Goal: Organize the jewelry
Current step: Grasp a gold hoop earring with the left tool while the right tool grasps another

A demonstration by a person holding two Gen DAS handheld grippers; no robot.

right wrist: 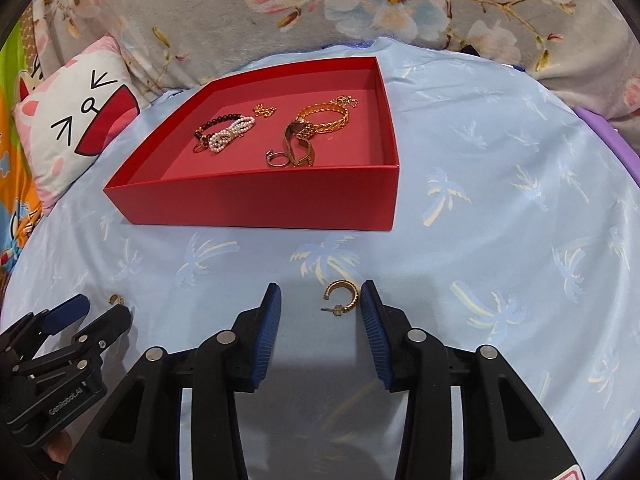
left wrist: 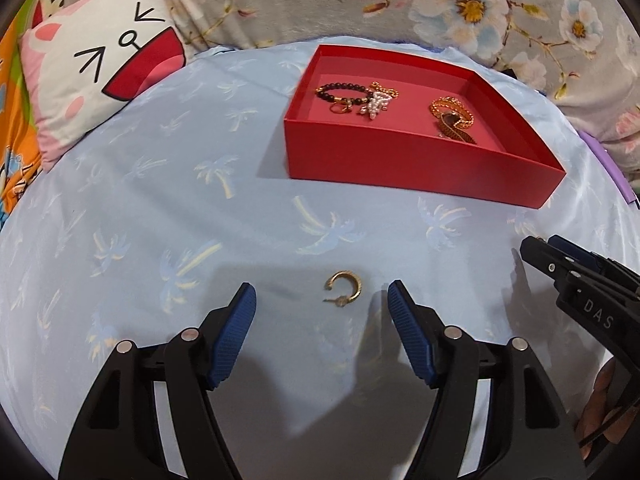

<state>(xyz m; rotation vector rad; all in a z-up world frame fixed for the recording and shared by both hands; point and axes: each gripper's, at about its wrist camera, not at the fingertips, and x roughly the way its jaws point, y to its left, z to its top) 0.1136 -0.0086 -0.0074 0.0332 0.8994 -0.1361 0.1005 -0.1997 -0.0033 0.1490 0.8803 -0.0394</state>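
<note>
A gold hoop earring (left wrist: pixel 343 290) lies on the light blue cloth between the blue pads of my left gripper (left wrist: pixel 322 300), which stands open around it without touching. A second gold hoop earring (right wrist: pixel 342 295) lies between the pads of my right gripper (right wrist: pixel 320 296). The right pad (right wrist: pixel 370 312) is very close to the hoop, the left pad well clear, so the gripper is open. Farther back, a shallow red box (left wrist: pixel 400 160) (right wrist: pixel 260 200) holds a dark beaded bracelet (left wrist: pixel 340 94), a pearl piece (right wrist: pixel 230 136), a gold chain bracelet (right wrist: pixel 324 118) and a ring (right wrist: pixel 277 159).
A cat-face pillow (left wrist: pixel 100 64) leans at the far left, and a floral blanket (left wrist: pixel 440 0) runs along the back. The two grippers work side by side: the right gripper (left wrist: pixel 540 245) shows at the right edge, the left gripper (right wrist: pixel 102 308) at the lower left.
</note>
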